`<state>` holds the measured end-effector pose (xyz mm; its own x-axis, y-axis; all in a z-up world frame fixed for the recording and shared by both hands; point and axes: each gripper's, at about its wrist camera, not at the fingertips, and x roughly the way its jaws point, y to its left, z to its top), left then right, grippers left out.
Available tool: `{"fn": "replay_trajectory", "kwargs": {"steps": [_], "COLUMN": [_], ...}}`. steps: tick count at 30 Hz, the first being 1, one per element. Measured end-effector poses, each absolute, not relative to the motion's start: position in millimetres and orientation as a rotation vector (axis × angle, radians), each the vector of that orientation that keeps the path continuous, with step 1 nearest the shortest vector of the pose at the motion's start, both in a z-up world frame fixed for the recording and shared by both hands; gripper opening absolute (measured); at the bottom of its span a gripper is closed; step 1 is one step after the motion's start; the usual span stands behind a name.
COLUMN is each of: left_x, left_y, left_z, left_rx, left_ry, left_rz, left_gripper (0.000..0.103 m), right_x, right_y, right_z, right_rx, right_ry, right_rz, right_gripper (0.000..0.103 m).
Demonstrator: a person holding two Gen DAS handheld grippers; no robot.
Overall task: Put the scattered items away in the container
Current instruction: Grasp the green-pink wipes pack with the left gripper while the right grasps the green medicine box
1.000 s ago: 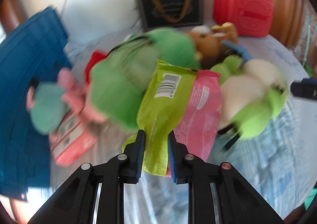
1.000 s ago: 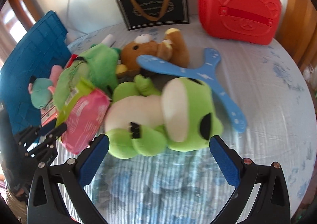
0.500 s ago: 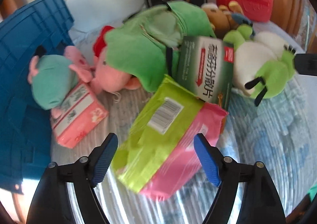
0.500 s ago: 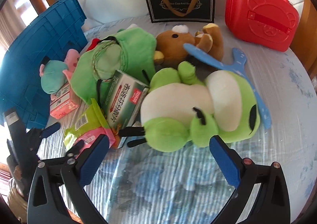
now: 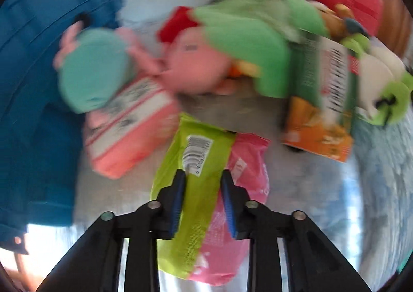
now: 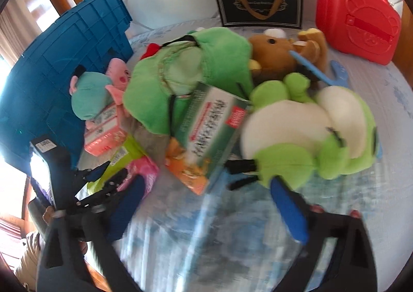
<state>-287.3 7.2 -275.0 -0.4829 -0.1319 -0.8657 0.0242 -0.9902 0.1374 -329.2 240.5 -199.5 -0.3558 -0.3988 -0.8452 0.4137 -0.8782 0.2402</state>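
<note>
The left gripper [image 5: 202, 183] has just closed on the green-and-pink packet [image 5: 206, 204] lying on the bed [image 6: 206, 235]; the right gripper [image 6: 206, 196], narrowing, holds nothing; the blue crate [image 6: 64, 59] stands left.

- The left hand-held gripper [image 5: 202, 199] reaches in from the bottom centre of its own view, angled steeply down. Its jaws have just been closing and now pinch a green-and-pink packet [image 5: 206, 188].
- The right hand-held gripper [image 6: 209, 212] fills the bottom of its view. Its blue pads [image 6: 289, 212] have just been closing, with nothing between them.
</note>
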Motion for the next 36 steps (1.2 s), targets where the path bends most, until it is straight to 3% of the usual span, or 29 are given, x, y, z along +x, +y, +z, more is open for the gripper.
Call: {"fn": "replay_trajectory", "kwargs": {"steps": [1,4,6,7,10,12,16,17,21,23,24,28,31,32,33,34,36], "left_x": [-288,-293,-297,-299,-301,-301,-303,-303,-297,-294,-292,-281,-274,-274,-274,-273,-272], "left_y": [-1,-10,-10,-9,-11,-16,-32,-33,-32,-32,-34,-41,-42,-43,-46,-47,-47], "left_z": [-275,-276,-279,-280,-285,-290,-300,-301,-298,-294,-293,-291,-290,-289,-287,-286,-285], "left_rx": [1.543,1.540,1.542,1.544,1.553,1.560,1.573,1.571,1.580,1.574,1.582,1.637,1.652,1.656,1.659,1.643,1.616], "left_ry": [-0.144,-0.112,-0.113,-0.124,-0.137,-0.147,-0.064,-0.058,-0.028,-0.032,-0.004,0.020,-0.037,-0.042,-0.050,-0.076,-0.152], "left_rz": [-2.624,-2.642,-2.659,-2.662,-2.670,-2.667,-2.671,-2.677,-2.712,-2.708,-2.703,-2.680,-2.680,-2.690,-2.705,-2.712,-2.719], "left_gripper": [0.025,0.025,0.028,0.030,0.047,0.068,0.078,0.076,0.040,0.033,0.030,0.029,0.035,0.051,0.074,0.081,0.083], "right_x": [-329,-331,-337,-341,-350,-354,-369,-373,-372,-362,-354,-334,-331,-331,-332,-332,-333], "right_y": [233,207,194,190,181,176,169,168,172,176,180,194,207,211,214,216,216], "right_z": [-203,-217,-232,-241,-260,-266,-285,-292,-298,-295,-293,-287,-288,-285,-282,-279,-273], "right_rx": [1.402,1.426,1.476,1.510,1.552,1.555,1.609,1.625,1.627,1.634,1.632,1.669,1.696,1.691,1.678,1.666,1.642], "right_ry": [-0.001,-0.021,-0.030,-0.040,-0.055,-0.044,-0.008,-0.013,0.002,0.060,0.087,0.218,0.237,0.205,0.157,0.106,0.035], "right_rz": [-2.238,-2.245,-2.286,-2.308,-2.384,-2.412,-2.440,-2.424,-2.364,-2.323,-2.291,-2.195,-2.198,-2.206,-2.214,-2.215,-2.225], "right_gripper": [0.064,0.064,0.065,0.071,0.089,0.091,0.092,0.092,0.091,0.088,0.075,0.043,0.043,0.044,0.051,0.073,0.103]}}
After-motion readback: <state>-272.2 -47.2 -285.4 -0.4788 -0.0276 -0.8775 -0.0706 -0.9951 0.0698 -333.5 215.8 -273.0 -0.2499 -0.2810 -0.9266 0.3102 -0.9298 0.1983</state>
